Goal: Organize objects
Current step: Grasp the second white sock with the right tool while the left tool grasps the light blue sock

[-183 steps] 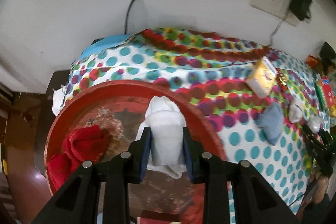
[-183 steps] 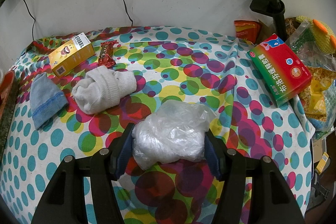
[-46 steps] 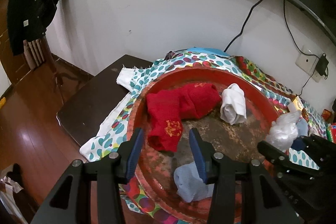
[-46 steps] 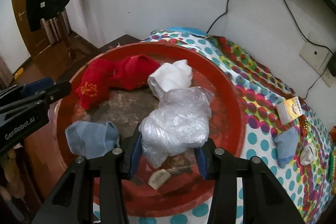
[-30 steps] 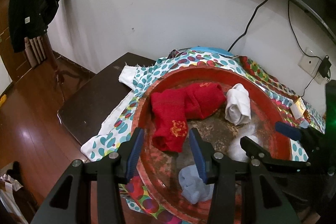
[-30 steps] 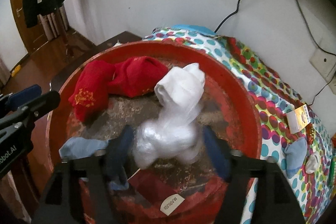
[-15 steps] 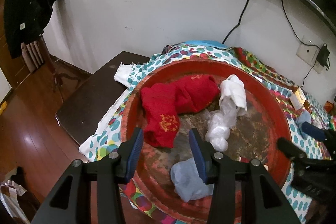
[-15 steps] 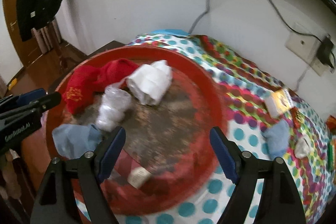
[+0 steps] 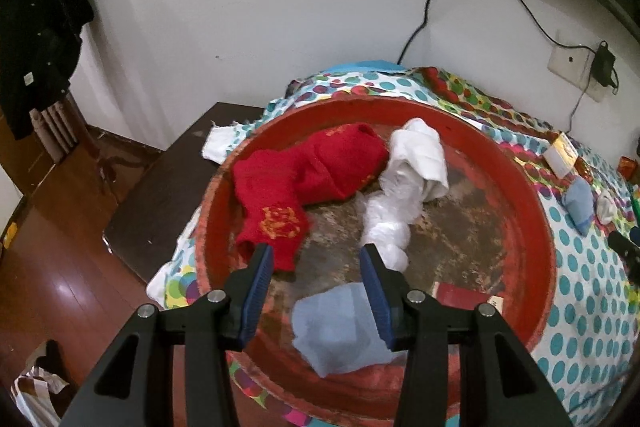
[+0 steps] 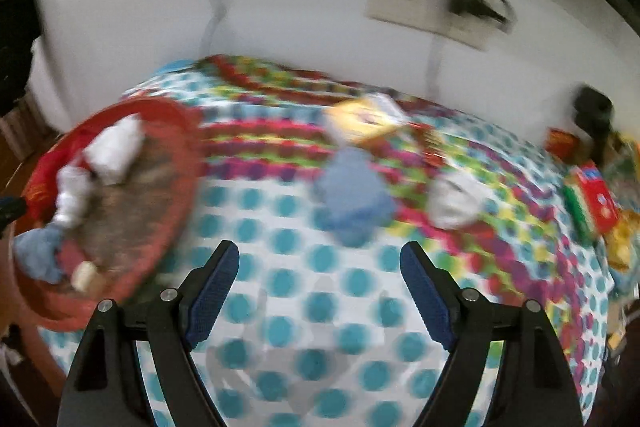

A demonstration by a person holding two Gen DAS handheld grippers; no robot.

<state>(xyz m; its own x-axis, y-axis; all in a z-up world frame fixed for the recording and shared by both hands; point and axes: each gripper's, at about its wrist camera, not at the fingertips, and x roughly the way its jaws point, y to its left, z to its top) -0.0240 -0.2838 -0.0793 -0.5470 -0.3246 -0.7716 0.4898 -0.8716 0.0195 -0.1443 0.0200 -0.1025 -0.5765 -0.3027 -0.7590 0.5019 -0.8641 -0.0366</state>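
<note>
Red tray [image 9: 532, 195] on the table holds four soft things: one red cloth [image 9: 304, 179], one white roll [image 9: 424, 155], one clear bag [image 9: 386, 223], one blue sock [image 9: 336, 327]. Left gripper [image 9: 316, 279] hangs over it, jaws released, empty. Only the blurred right view shows the right gripper [image 10: 320, 279], jaws wide and empty over bare dotted cloth [image 10: 288, 307], a blue sock [image 10: 352, 199] ahead.
</note>
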